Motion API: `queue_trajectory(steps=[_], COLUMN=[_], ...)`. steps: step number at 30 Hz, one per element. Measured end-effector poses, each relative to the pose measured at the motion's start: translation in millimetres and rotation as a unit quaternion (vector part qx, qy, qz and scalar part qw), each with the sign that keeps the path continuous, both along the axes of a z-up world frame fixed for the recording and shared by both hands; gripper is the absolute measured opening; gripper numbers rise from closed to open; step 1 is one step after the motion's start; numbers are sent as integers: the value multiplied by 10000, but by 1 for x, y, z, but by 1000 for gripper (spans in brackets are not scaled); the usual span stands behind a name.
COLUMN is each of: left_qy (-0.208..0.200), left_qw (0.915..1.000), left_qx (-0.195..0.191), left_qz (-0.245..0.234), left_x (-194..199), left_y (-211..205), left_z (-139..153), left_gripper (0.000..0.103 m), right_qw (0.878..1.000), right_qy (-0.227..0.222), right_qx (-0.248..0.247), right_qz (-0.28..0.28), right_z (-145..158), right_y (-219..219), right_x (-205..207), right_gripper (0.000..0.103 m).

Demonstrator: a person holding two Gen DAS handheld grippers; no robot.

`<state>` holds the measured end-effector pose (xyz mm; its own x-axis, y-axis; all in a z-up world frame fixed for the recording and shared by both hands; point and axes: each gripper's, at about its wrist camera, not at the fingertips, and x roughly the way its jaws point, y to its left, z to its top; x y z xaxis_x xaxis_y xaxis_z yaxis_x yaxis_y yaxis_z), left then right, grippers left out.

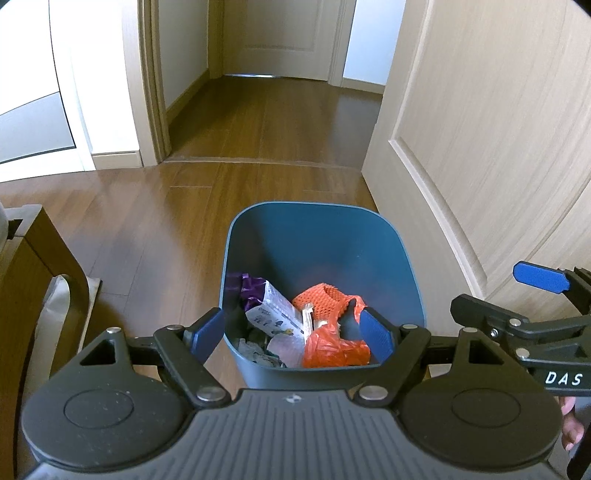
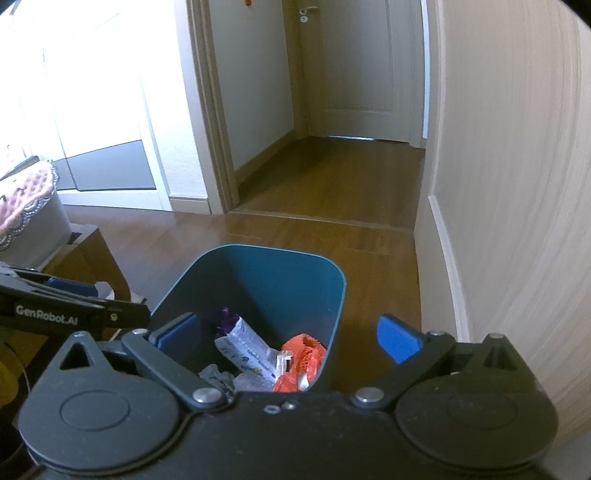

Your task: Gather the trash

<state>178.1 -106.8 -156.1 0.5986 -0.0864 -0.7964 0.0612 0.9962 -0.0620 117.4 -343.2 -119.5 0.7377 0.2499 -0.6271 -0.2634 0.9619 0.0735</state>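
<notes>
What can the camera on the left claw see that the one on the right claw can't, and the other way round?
Only the left view shows part of a hand at its right edge and a pale bag by the cabinet on the left. Only the right view shows a pink lace-edged cloth at far left and the handle of the far door. Both show the blue bin on the wooden floor, holding an orange net and a printed white packet, and both claws, left claw and right claw, open and empty above it.
</notes>
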Motion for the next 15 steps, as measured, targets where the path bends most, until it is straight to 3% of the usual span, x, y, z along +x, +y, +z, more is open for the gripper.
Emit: queue_trajectory(steps=[15], left_qy=[-45], left_qw=[9999], left_qx=[71], left_qz=[85], left_x=[1], left_y=[-1], left_z=[-1], left_gripper=[80], right_qw=[9999], right_qy=[80], right_qx=[125], right_qz=[-60], right_z=[-6], right_y=[2], right_x=[7], right_gripper=[103])
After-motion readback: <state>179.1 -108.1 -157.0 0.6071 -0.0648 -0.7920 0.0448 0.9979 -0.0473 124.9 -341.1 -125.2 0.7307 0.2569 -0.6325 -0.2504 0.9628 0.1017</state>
